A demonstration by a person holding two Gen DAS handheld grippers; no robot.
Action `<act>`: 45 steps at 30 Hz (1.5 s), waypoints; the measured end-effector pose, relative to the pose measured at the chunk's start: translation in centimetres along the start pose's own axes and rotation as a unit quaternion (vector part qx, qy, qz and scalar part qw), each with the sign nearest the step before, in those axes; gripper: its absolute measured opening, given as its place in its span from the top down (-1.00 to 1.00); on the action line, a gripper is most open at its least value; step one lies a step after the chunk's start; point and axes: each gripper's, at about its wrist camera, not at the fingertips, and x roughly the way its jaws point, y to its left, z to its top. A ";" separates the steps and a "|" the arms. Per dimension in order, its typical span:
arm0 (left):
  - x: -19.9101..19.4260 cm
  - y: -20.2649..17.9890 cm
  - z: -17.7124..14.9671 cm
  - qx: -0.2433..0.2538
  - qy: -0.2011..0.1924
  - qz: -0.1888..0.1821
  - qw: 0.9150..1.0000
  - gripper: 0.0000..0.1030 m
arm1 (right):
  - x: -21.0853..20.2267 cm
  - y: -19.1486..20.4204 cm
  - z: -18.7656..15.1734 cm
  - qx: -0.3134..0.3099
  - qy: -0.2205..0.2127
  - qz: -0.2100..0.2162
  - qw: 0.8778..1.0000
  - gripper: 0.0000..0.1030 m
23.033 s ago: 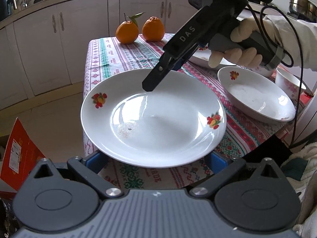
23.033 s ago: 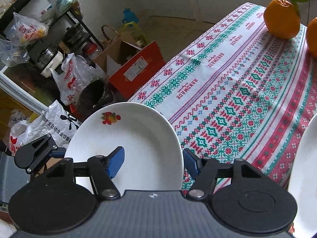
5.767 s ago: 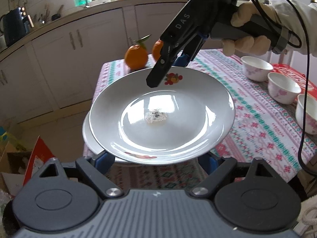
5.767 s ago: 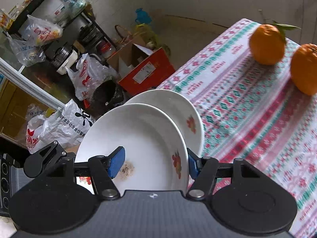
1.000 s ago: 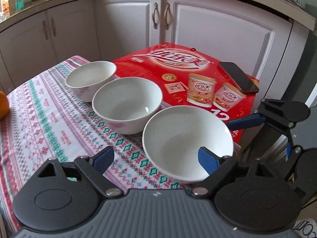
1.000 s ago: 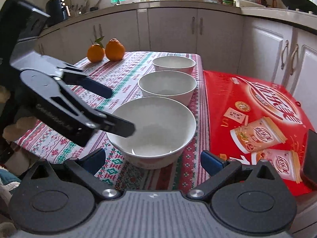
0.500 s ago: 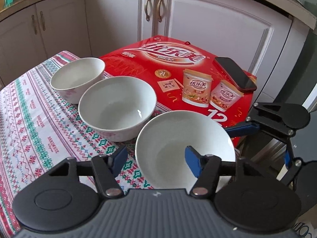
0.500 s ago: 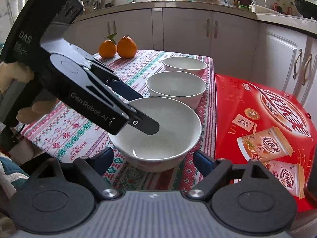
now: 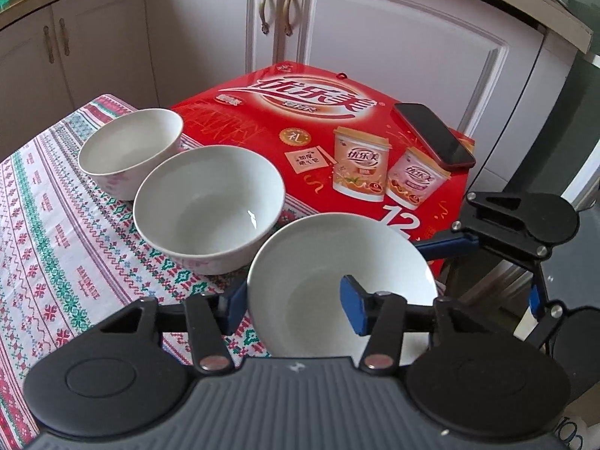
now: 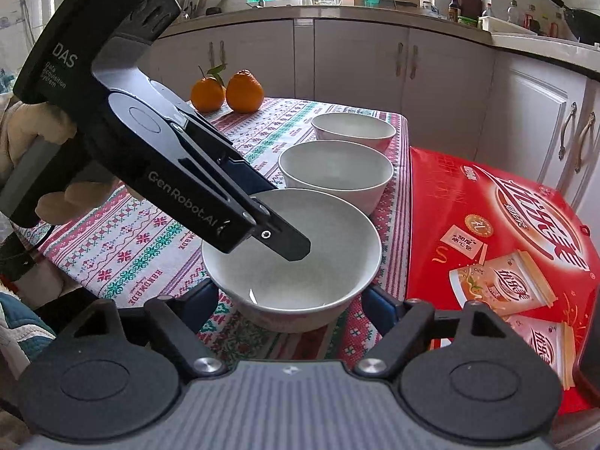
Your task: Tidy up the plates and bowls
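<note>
Three white bowls stand in a row on the patterned tablecloth. The near bowl [image 9: 341, 281] [image 10: 292, 258] is at the table's edge. My left gripper [image 9: 292, 302] has closed in on its rim, one finger inside the bowl and one outside; it also shows in the right wrist view [image 10: 277, 225], reaching in from the left. My right gripper [image 10: 290, 305] is open, its fingers on either side of the same bowl, low at its near wall. The middle bowl [image 9: 208, 210] [image 10: 335, 176] and far bowl [image 9: 129, 152] [image 10: 352, 129] stand empty behind.
A red carton [image 9: 337, 138] [image 10: 498, 240] lies against the table's right side, with a phone [image 9: 435, 135] on it. Two oranges [image 10: 225, 92] sit at the far end of the table. White cabinets [image 9: 393, 45] stand close behind.
My left gripper has moved in and narrowed onto the near bowl's rim, one finger now inside it. My right gripper has come closer around the bowl.
</note>
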 end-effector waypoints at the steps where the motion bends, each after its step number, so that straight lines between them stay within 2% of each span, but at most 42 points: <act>1: 0.0 0.1 0.0 -0.001 0.001 -0.003 1.000 -0.01 | 0.0 0.1 0.0 -0.003 0.001 -0.002 1.000 -0.69; 11: -0.2 -0.2 0.0 0.006 0.001 0.002 1.000 0.00 | 0.1 0.4 0.2 -0.009 0.006 -0.006 1.000 -0.68; 16: -1.0 -0.1 -0.3 0.008 -0.004 0.006 1.000 0.00 | 0.1 0.4 0.7 -0.005 0.008 0.007 1.000 -0.68; 28: -4.5 2.6 -2.7 -0.041 -0.028 0.035 0.998 0.00 | 0.9 3.3 3.4 -0.039 0.006 0.049 0.998 -0.68; 45: -8.5 7.9 -7.4 -0.101 -0.042 0.079 0.991 0.00 | 5.5 8.6 6.8 -0.083 0.032 0.112 0.990 -0.68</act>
